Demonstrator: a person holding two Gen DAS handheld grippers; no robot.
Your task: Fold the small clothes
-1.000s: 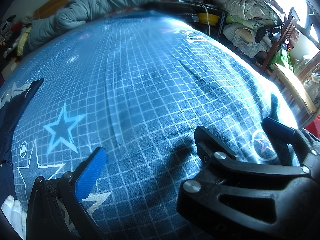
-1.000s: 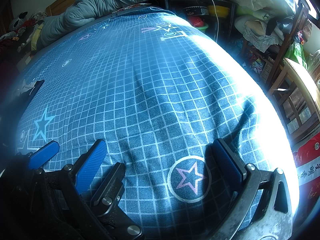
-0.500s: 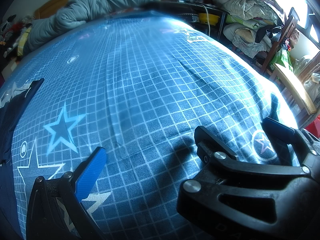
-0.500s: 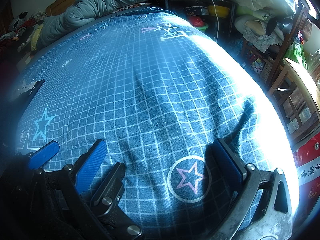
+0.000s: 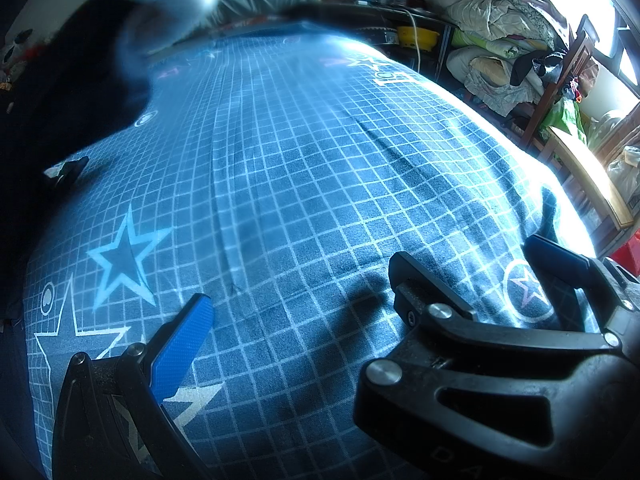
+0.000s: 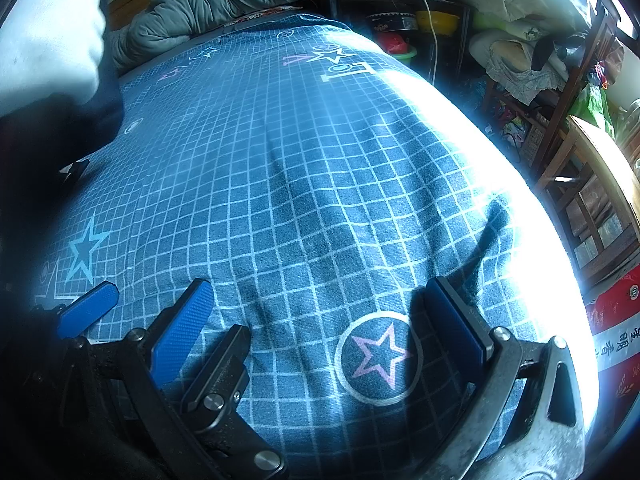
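Blue pads on right gripper (image 6: 320, 320) spread wide, empty, resting low over bedsheet (image 6: 304, 168) at near edge, circled star print (image 6: 378, 358) between them. Left gripper (image 5: 296, 292) alongside, also wide apart, holding nothing. Dark garment (image 6: 44, 168) blurred at left edge of bed, gripped from above by white-gloved hand (image 6: 48, 52). Grey duvet (image 6: 224, 4) bunched at far edge.
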